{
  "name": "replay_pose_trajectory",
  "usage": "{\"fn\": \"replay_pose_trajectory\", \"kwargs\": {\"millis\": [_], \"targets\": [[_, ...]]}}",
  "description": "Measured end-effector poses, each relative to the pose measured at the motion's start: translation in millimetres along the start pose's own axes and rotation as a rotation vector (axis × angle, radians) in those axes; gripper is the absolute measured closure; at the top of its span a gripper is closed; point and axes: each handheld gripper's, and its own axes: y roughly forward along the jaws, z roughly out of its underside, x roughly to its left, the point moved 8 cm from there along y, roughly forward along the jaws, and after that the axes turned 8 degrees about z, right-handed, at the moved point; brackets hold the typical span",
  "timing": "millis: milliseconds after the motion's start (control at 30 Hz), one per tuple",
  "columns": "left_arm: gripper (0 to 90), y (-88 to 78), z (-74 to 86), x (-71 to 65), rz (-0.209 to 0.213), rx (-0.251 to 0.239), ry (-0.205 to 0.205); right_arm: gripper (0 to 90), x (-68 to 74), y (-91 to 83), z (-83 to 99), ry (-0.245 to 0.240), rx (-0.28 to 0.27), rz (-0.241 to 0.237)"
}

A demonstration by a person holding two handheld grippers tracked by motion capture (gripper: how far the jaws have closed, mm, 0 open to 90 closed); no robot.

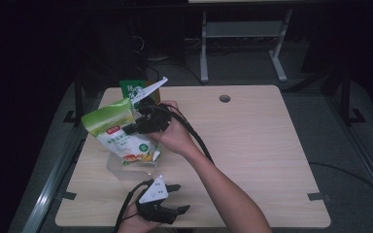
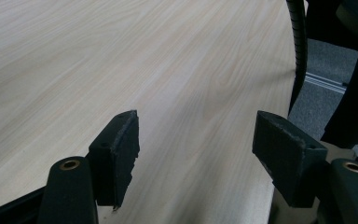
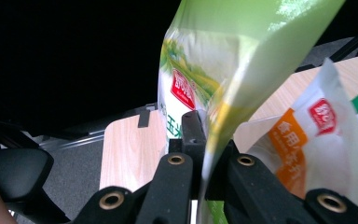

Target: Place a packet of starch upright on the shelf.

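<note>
In the left half of the high view, the right gripper (image 1: 135, 127) has its jaws pinched on an edge of a green pouch (image 1: 112, 127) and holds it lifted and tilted above a clear tray (image 1: 126, 167) that sits on the table (image 1: 252, 145). The right gripper view looks straight along that grip: the pouch (image 3: 223, 60) rises from between the pressed-together jaws, and a second packet (image 3: 321, 140) with an orange label lies at the right of that frame, just beside it. Another green pack (image 1: 132, 88) stands at the upper left of the table, behind the hand. The left gripper (image 1: 177, 199) rests at the bottom centre of the high view, jaws spread with nothing between them, bare table ahead of it in its own view. The step in hand looks like carrying the pouch by its edge to set it down, probably into the tray, though the dim light leaves the tray's contents hard to read. Doing it well calls for keeping the pinch firm on the thin film, since a soft pouch swings and can slip from an edge grip; lowering it bottom first until it rests before letting go; and steering clear of the neighbouring packet. The idle left gripper could steady the tray if it slides.
</note>
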Motion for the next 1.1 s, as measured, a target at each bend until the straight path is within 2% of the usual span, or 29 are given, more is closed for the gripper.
{"fn": "replay_pose_trajectory", "kwargs": {"millis": [367, 667, 800, 967, 1033, 1100], "targets": [[28.3, -3.0, 0.6, 4.7, -0.015, -0.006, -0.014, 89.8, 7.0, 29.0, 3.6, -0.002, 0.027, -0.029], [28.0, -3.4, 0.0, 4.2, -0.016, -0.016, -0.022, 89.7, 9.7, 51.5, 13.4, 0.011, 0.052, -0.041], [28.0, -3.9, 0.6, 4.9, -0.014, -0.004, -0.007, 89.6, 7.6, 62.4, 21.9, 0.022, 0.059, -0.042], [28.0, -3.2, 1.0, 4.2, -0.011, -0.004, -0.017, 88.3, -2.2, 69.0, 37.6, 0.057, 0.07, -0.035], [28.0, -2.3, 1.2, 3.9, -0.009, -0.005, -0.018, 85.4, -4.4, 68.2, 42.1, 0.066, 0.068, -0.044], [28.0, -1.5, 1.5, 3.5, -0.009, 0.001, -0.017, 80.4, -7.4, 65.4, 45.2, 0.069, 0.077, -0.028]]}}
